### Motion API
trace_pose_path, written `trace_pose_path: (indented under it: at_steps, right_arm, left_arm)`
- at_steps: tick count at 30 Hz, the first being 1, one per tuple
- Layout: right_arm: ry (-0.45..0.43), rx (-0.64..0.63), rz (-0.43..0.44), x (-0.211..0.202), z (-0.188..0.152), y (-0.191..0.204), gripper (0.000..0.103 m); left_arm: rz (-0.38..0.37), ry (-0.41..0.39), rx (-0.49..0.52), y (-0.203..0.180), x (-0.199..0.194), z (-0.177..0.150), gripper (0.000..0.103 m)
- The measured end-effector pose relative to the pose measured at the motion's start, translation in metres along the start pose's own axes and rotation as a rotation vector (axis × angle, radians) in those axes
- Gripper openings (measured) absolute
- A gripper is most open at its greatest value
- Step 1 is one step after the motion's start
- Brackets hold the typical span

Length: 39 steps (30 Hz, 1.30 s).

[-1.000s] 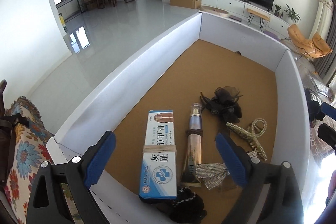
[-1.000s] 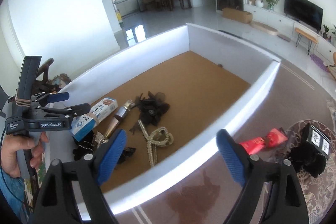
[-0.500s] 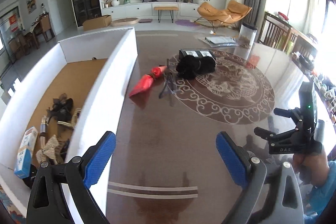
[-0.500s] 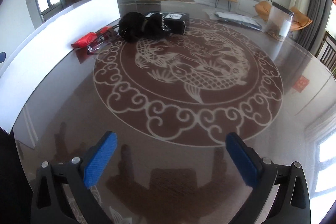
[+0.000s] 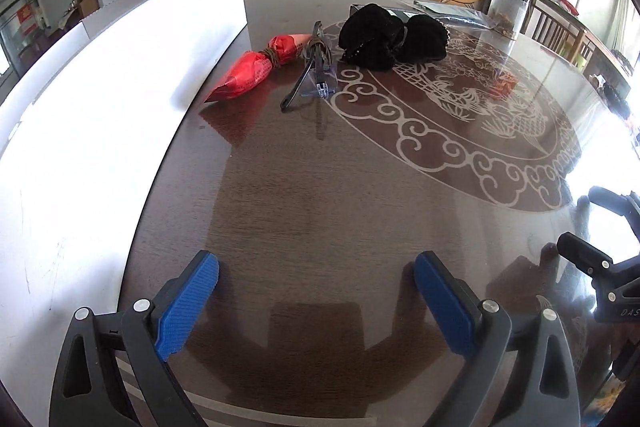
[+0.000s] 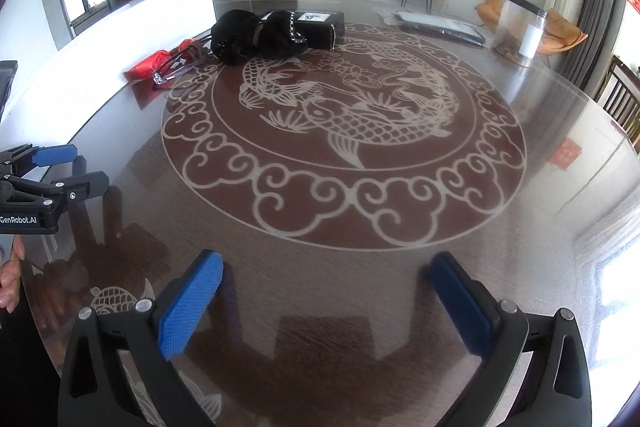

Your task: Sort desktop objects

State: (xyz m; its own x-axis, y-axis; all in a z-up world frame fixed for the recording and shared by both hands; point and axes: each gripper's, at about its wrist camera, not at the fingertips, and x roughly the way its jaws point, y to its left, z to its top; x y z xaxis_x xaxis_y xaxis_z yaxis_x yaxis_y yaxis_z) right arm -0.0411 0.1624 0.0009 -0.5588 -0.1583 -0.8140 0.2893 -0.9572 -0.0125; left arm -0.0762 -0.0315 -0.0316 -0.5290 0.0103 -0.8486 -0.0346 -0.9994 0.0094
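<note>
The left tool [image 5: 316,287] hovers over the dark glossy surface [image 5: 320,195] with its blue pads spread wide and nothing between them. The right tool [image 6: 326,285] is likewise spread apart and empty, held over the near edge of the surface beside the left one. Farther out, along the white box wall [image 5: 120,87] at the surface's left edge, lies a red packet [image 5: 256,67] tied round its middle. Just beside it rests a pair of clear glasses [image 5: 314,71] with dark arms. Beyond these sits a black fabric bundle [image 5: 390,41], touching a flat black box [image 6: 316,23] behind it. A clear jar [image 6: 520,31] stands near the far right edge.
</note>
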Motion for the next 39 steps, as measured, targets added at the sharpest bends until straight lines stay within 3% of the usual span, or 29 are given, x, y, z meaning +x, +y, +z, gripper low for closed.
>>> trace_pose_path:
  at_steps: [25,31,39]
  right_arm:
    - [0.000,0.000,0.000,0.000,0.000,0.000,0.103]
    - [0.000,0.001,0.000,0.000,0.000,0.000,0.103]
    - [0.000,0.001,0.000,0.000,0.000,0.000,0.103]
  left_arm:
    - [-0.010,-0.031,-0.002,-0.004,0.006,0.010,0.103]
    - [-0.042,-0.033,0.044,-0.005,0.031,0.050,0.103]
    - [-0.019,-0.026,0.016,-0.007,0.071,0.115,0.103]
